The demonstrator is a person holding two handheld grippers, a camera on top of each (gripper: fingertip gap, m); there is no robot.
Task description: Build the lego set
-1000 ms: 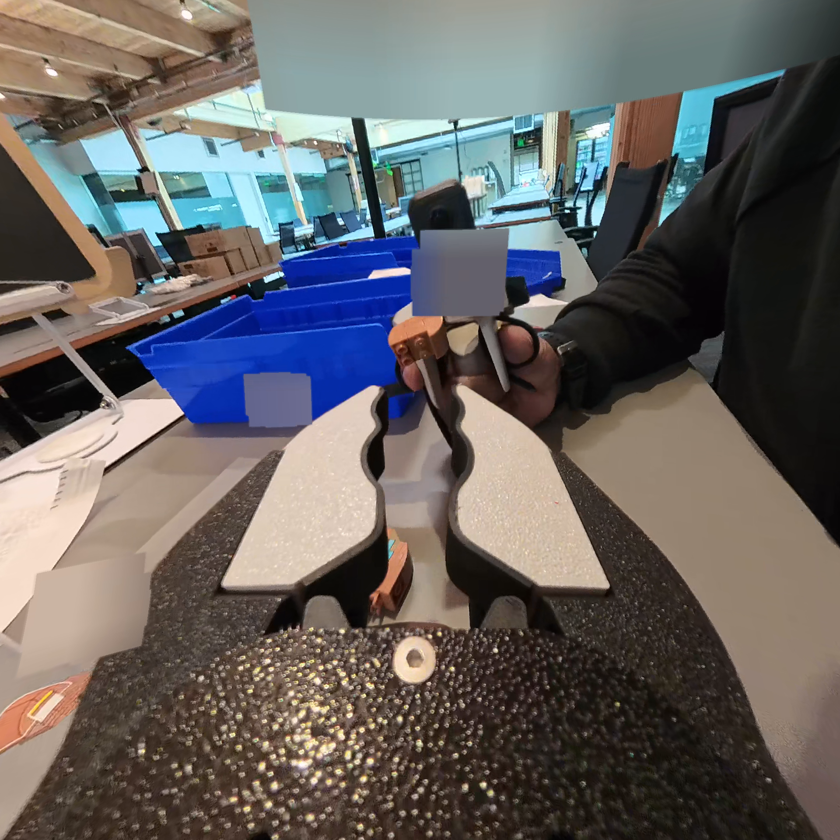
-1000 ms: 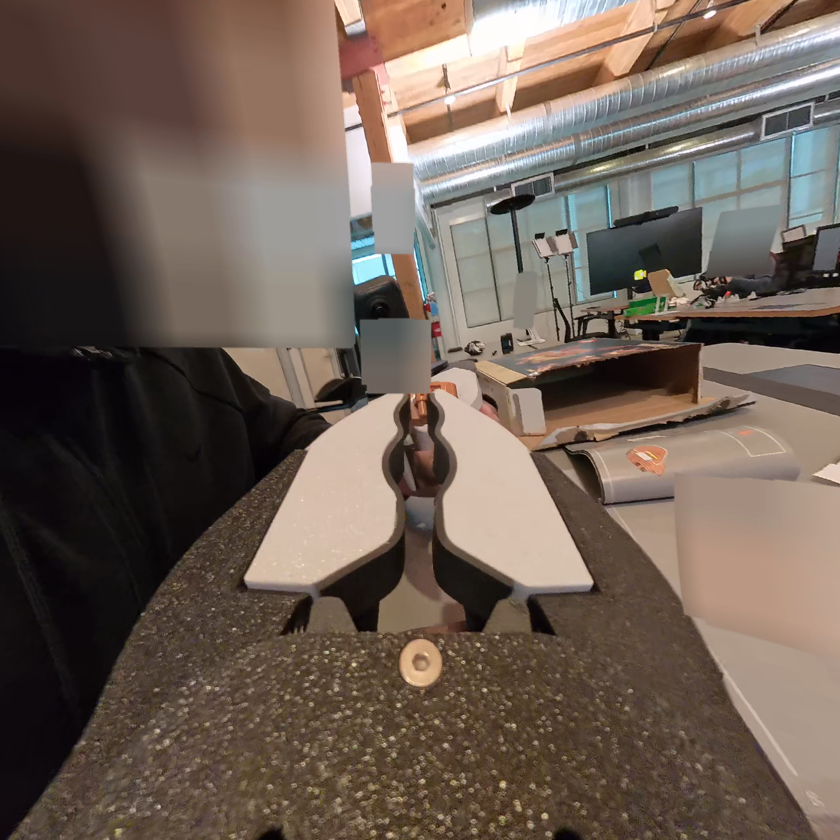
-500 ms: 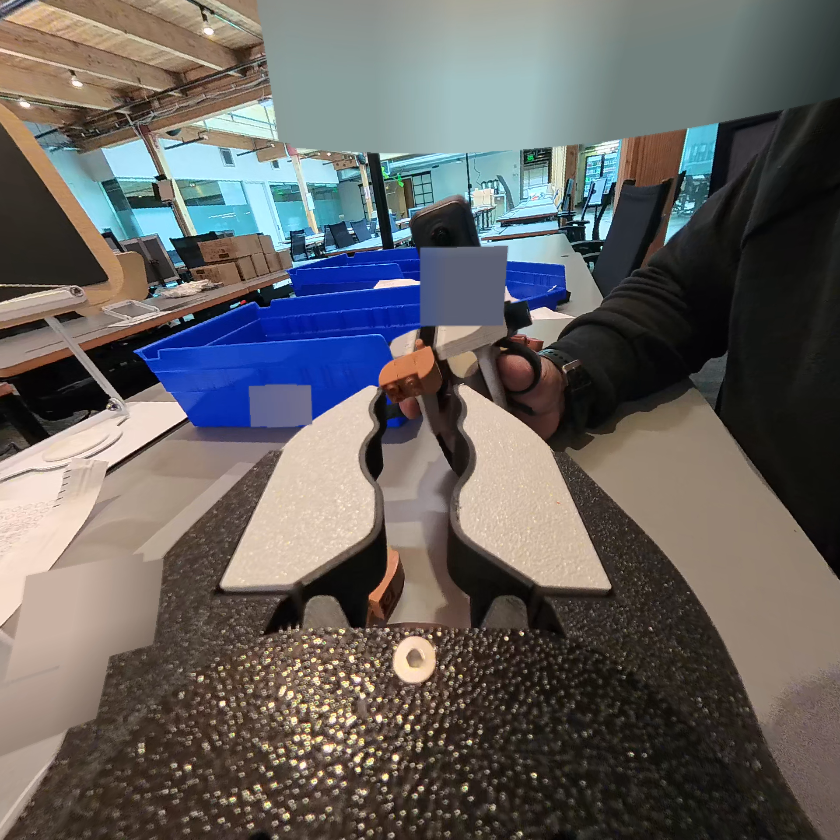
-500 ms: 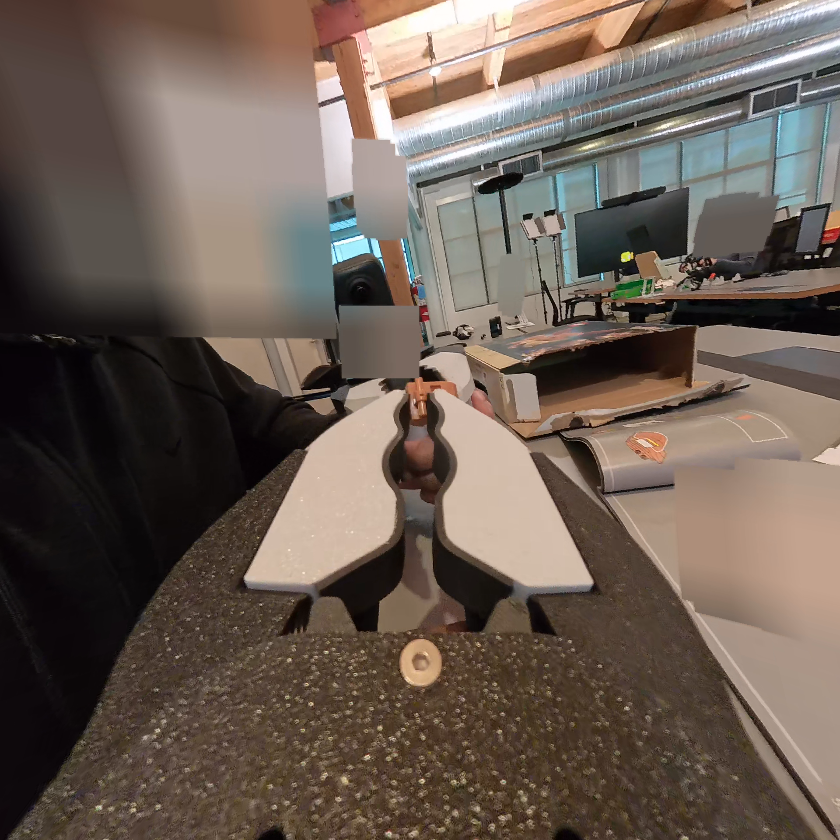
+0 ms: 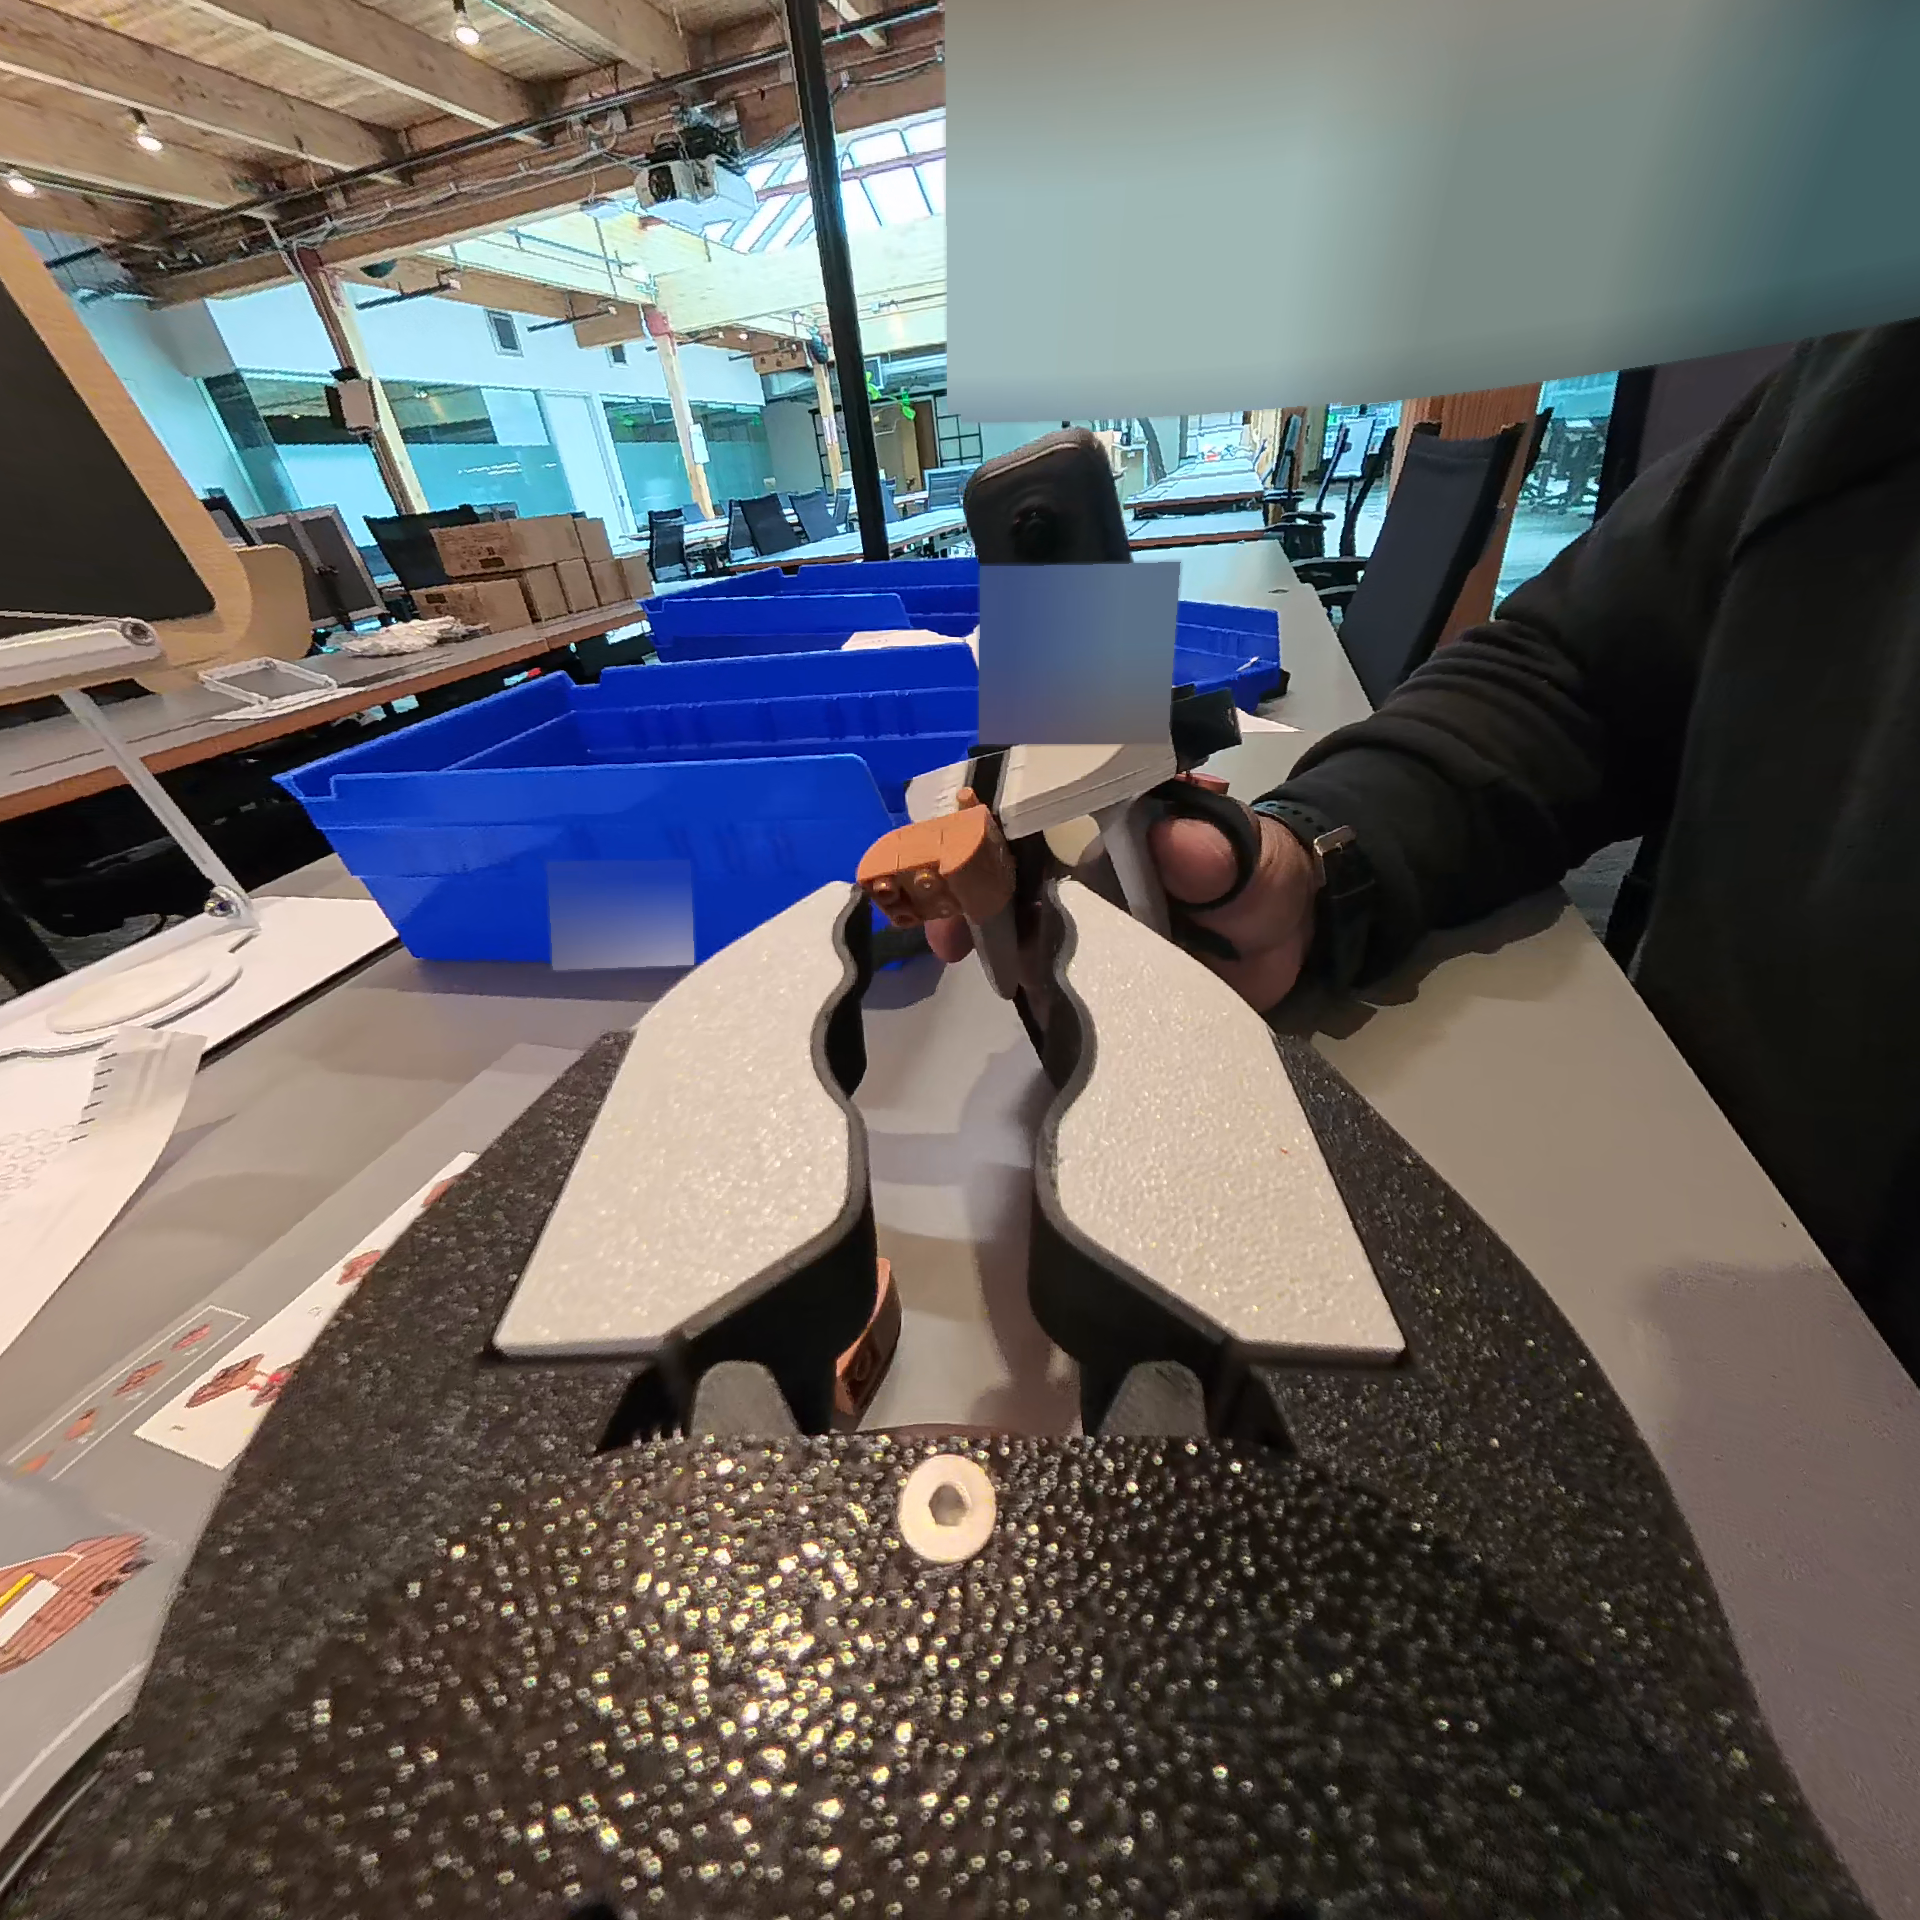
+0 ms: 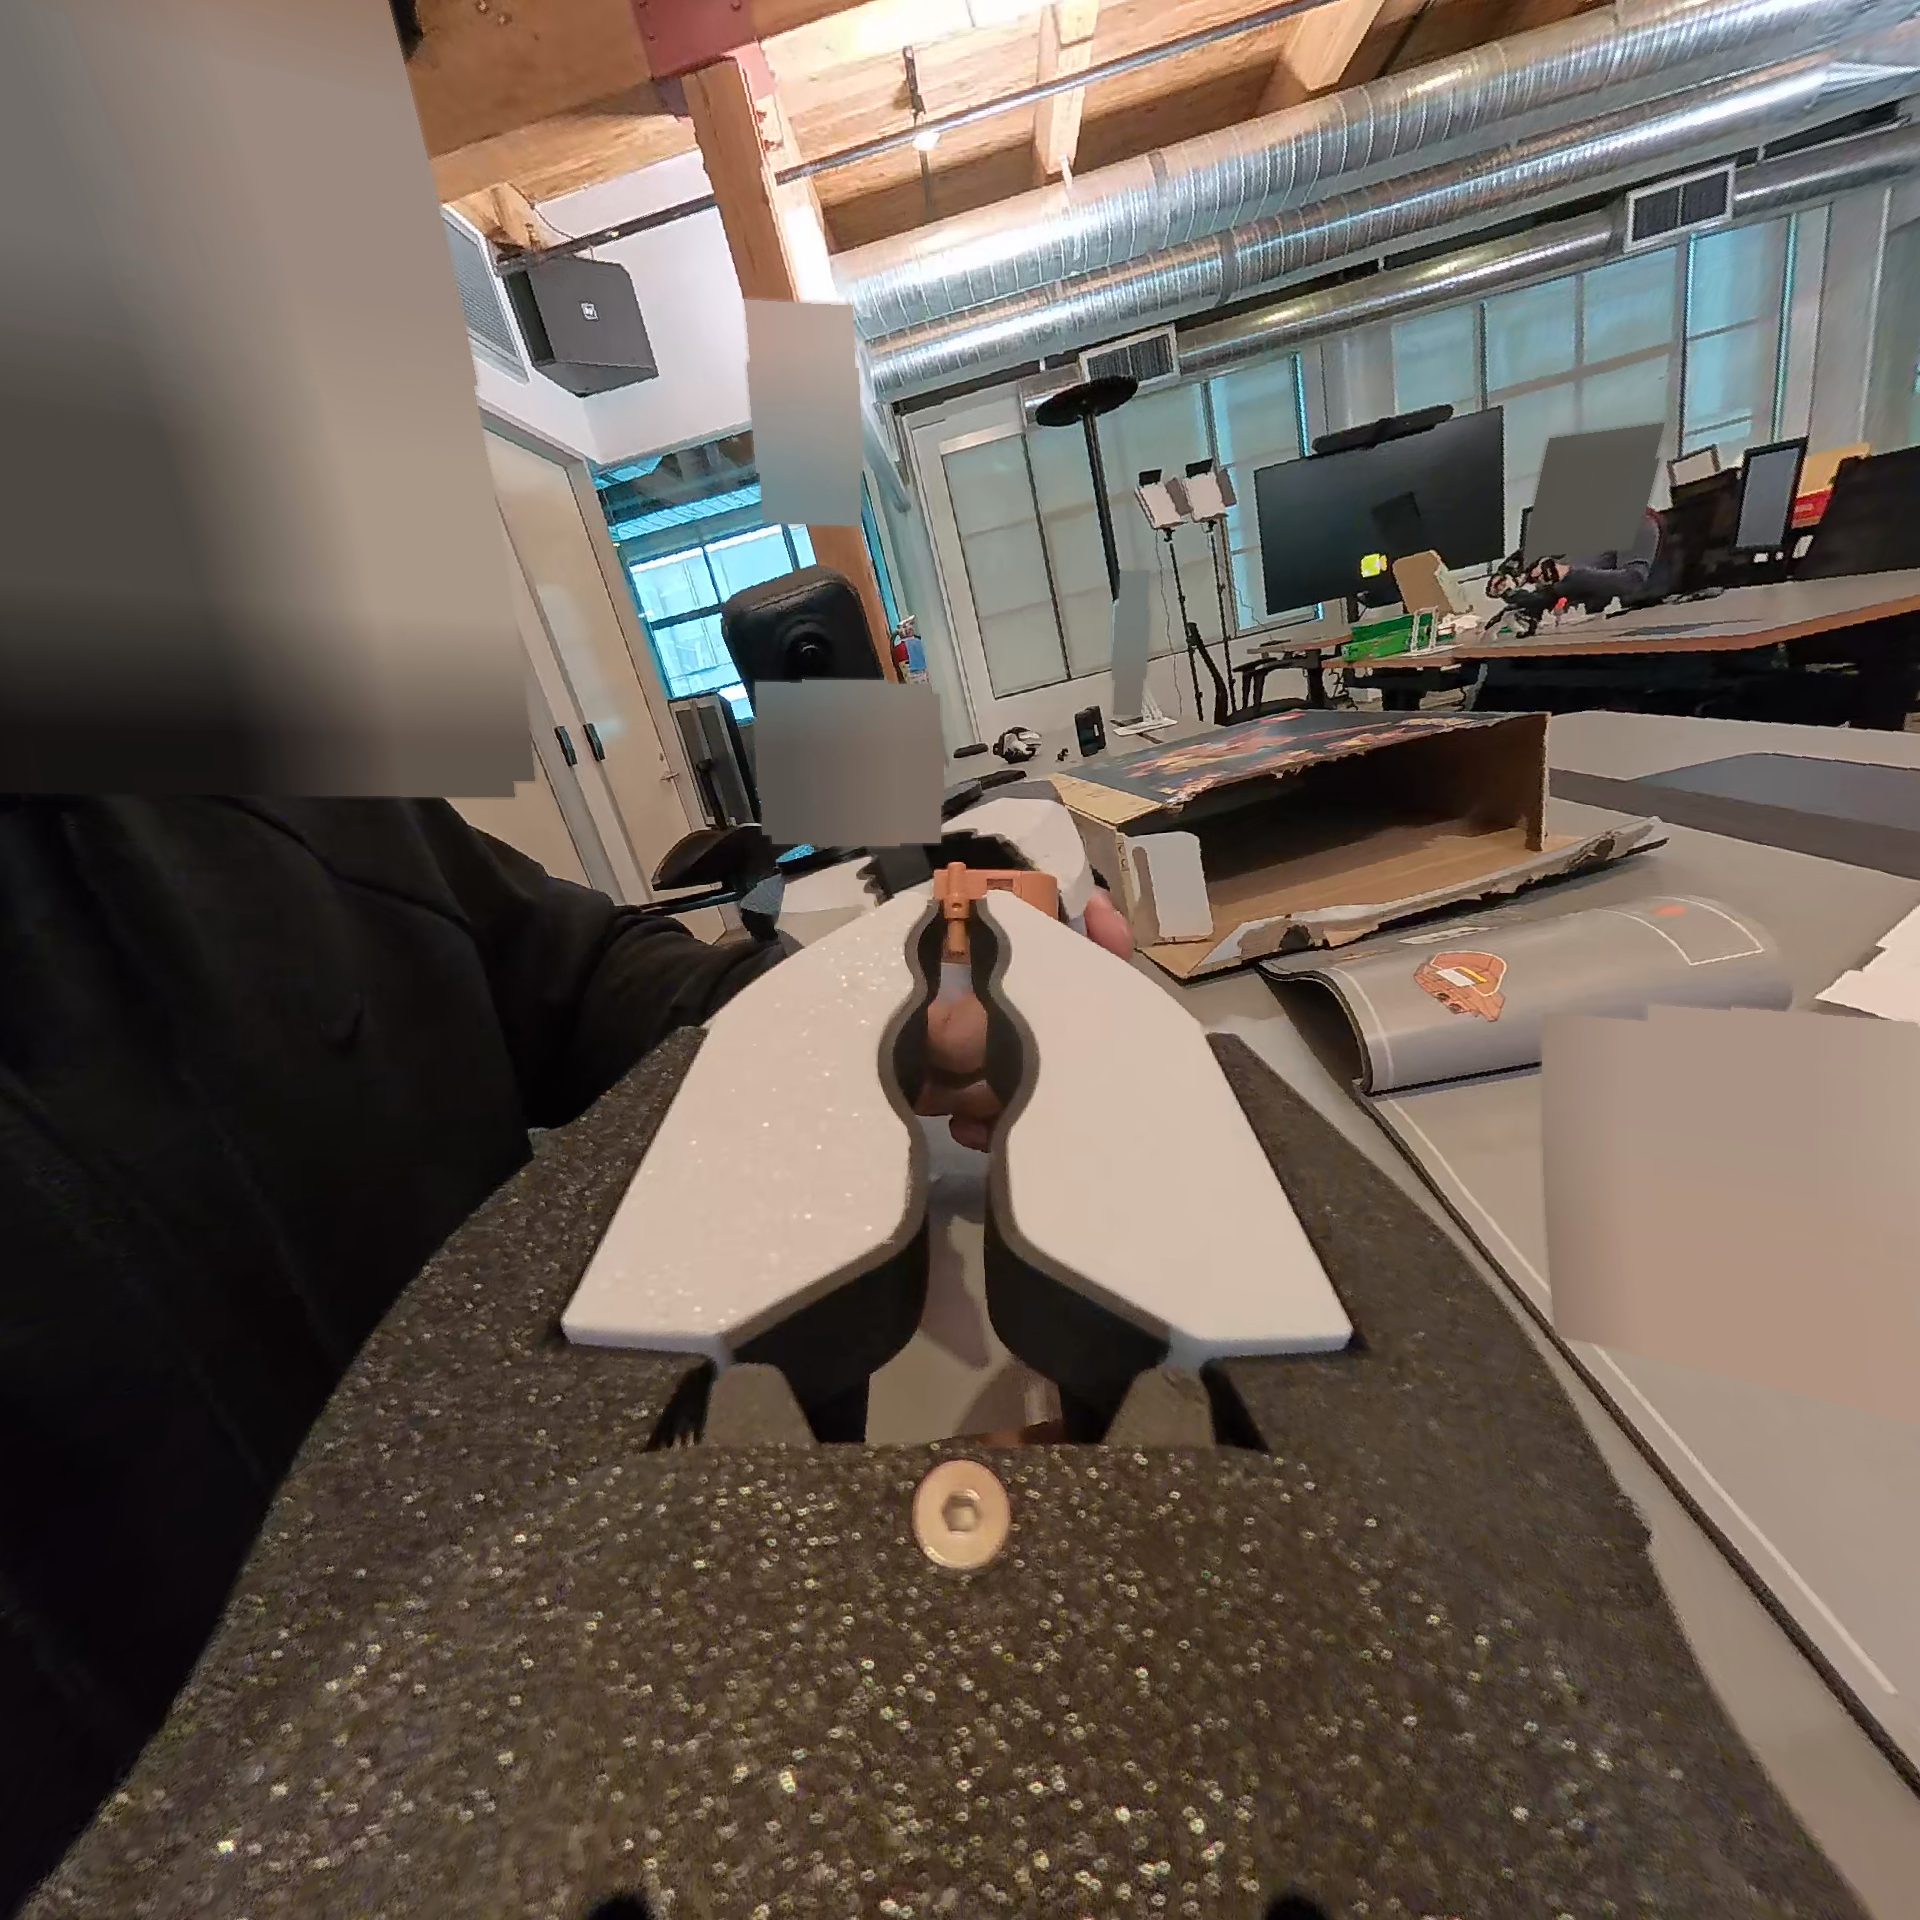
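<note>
In the left wrist view my left gripper [image 5: 956,920] is open, and neither pad presses on anything. Just beyond its fingertips the right gripper [image 5: 1003,831], held by a hand, grips a small brown brick assembly [image 5: 935,862] with studs facing me. In the right wrist view my right gripper [image 6: 961,920] is shut on that brown brick piece [image 6: 956,904], pinched at the very tips, with a thin peg between the pads. Another brown piece [image 5: 868,1340] lies on the grey table [image 5: 1507,1143] under my left fingers.
Blue bins [image 5: 623,790] stand behind on the table. A torn cardboard box [image 6: 1351,821] and a curled instruction booklet [image 6: 1507,977] lie to the right. White papers [image 5: 83,1122] lie at the left. A person's dark sleeve [image 5: 1558,675] reaches in from the right. Both grippers' tips are close together, under 4 cm apart.
My left jaws have opened wider. The right gripper has stayed shut on the brown piece and tilted it a little to the left in front of my left fingertips.
</note>
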